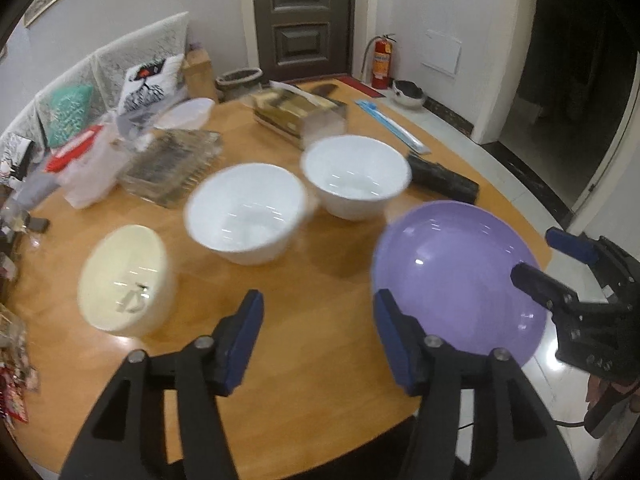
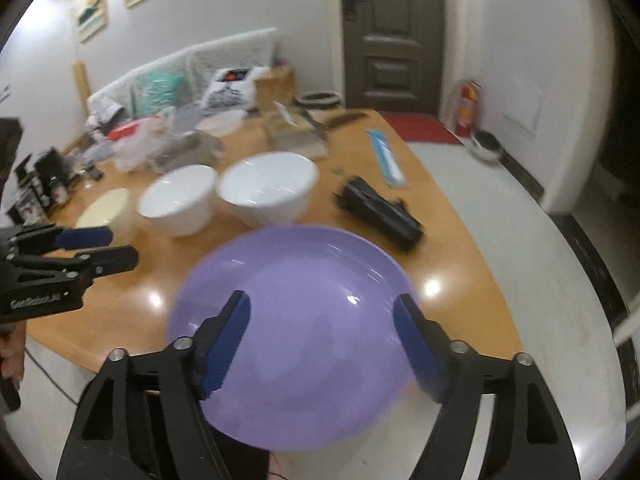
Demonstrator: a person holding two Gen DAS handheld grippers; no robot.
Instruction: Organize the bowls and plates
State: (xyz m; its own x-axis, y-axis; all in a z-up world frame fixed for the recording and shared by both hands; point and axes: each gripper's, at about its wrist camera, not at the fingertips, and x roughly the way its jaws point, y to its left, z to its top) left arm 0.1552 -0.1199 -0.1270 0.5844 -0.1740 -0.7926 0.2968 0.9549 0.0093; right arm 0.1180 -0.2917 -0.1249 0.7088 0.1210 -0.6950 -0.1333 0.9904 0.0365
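Note:
A purple plate (image 1: 456,276) lies at the near right edge of the round wooden table (image 1: 320,280), overhanging it; it also shows in the right wrist view (image 2: 296,332). Two white bowls (image 1: 244,212) (image 1: 354,176) stand side by side mid-table, also in the right wrist view (image 2: 178,198) (image 2: 266,188). A cream bowl (image 1: 124,276) sits to their left. My left gripper (image 1: 320,320) is open and empty above the table, just left of the plate. My right gripper (image 2: 322,320) is open, its fingers hovering over the plate, apart from it.
A black roll (image 1: 442,178) lies behind the plate. A metal box (image 1: 300,114), a clear rack (image 1: 172,166), bags and a blue strip (image 1: 394,126) crowd the far table. A sofa stands at left; a door and fire extinguisher (image 1: 382,62) stand behind.

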